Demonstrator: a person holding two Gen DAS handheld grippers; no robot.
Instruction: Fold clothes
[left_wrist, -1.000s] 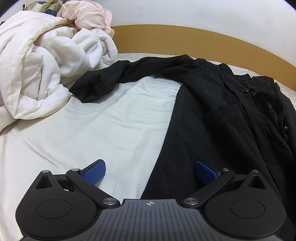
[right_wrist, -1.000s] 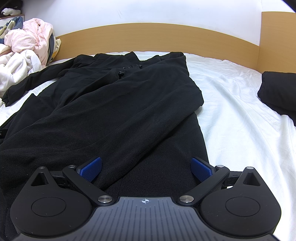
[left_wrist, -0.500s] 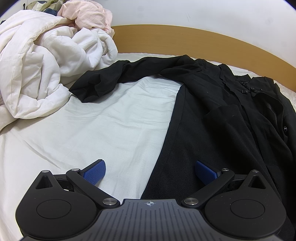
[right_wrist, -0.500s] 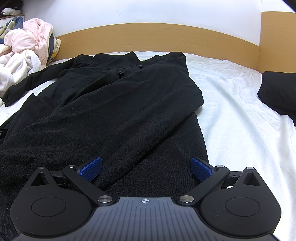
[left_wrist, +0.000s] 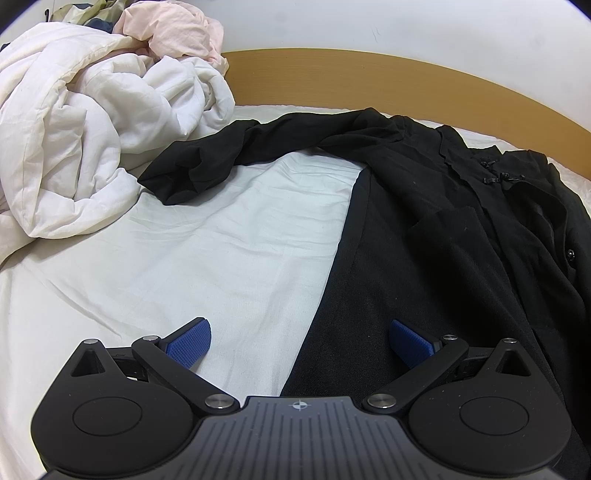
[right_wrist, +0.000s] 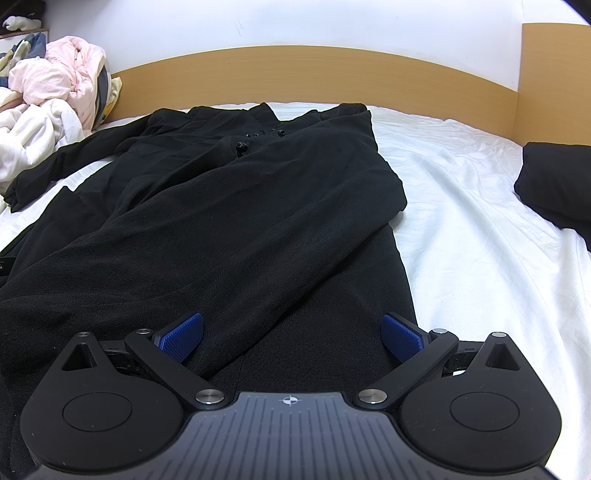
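Right wrist view: white-sheeted bed (right_wrist: 461, 229) carries a long black button-front garment (right_wrist: 229, 229), collar toward the wooden headboard (right_wrist: 295, 74), hem hidden below the frame. Both hand-held grippers, left (left_wrist: 299, 345) and right (right_wrist: 291, 338), gape empty.

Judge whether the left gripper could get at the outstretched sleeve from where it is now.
Probably yes. The left gripper is open, holding nothing, and only bare sheet lies between it and the sleeve. The white duvet sits beside the cuff, not over it. It would need to reach forward.
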